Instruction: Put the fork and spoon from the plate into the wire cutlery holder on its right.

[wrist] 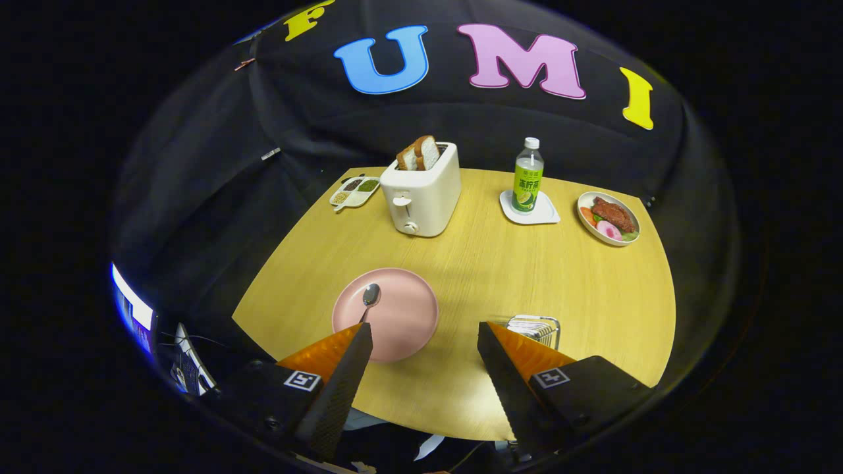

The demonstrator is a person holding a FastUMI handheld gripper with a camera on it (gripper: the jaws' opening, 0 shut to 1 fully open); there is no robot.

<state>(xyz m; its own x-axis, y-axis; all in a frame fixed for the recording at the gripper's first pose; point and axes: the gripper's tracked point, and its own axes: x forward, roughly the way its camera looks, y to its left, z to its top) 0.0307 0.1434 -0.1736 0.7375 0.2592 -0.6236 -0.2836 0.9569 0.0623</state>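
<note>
Beneath and ahead of the fingers spreads a light wooden tabletop [487,276], rounded along its far edge. Gripper [425,336] hovers above the near part of it, fingers [342,375] set wide apart with nothing between them or touching them. Far beyond the left finger stands a white toaster [421,194] with bread slices [418,153] sticking up from its slot. Just ahead of the left fingertip lies a pink plate [395,316], its near rim partly hidden by that finger. Far beyond the right finger, and off to its right, sits a small dish of food [609,218]. Beyond the gap between the fingers, a clear bottle [527,176] with a green label stands upright on a white coaster [545,214]. Left of the toaster rests a divided condiment tray [354,192]. Wire cutlery holder [537,329] sits right behind the right fingertip, largely covered by it; contents cannot be made out. Spoon [369,299] lies on the plate, bowl pointing away, handle running toward the left fingertip.
</note>
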